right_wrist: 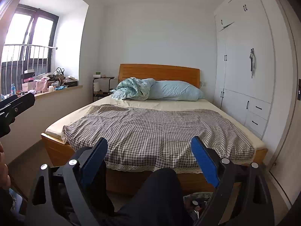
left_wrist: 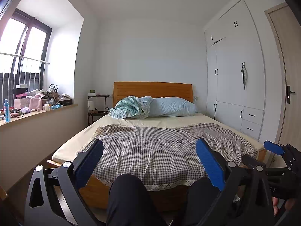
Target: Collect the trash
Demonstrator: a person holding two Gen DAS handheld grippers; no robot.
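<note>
My left gripper (left_wrist: 149,143) is open with nothing between its blue pads (left_wrist: 208,162), held above a person's dark-trousered knee (left_wrist: 128,190) and facing the foot of a bed. The right gripper (right_wrist: 149,140) is open too, empty, aimed at the same bed; its blue pad (left_wrist: 273,147) shows at the right edge of the left wrist view. The left gripper's black body (right_wrist: 17,103) shows at the left of the right wrist view. A cluttered window sill (left_wrist: 37,113) carries boxes, a pink bag (left_wrist: 35,103) and a blue bottle (left_wrist: 6,111). I see no distinct trash on the bed.
The bed (right_wrist: 150,124) has a checked cloth, a crumpled teal blanket (right_wrist: 131,89) and a blue pillow (right_wrist: 175,93). A black side table (right_wrist: 101,86) stands by the headboard. White wardrobes (right_wrist: 244,75) line the right wall. A patterned, unclear thing (right_wrist: 197,195) lies on the floor by the legs.
</note>
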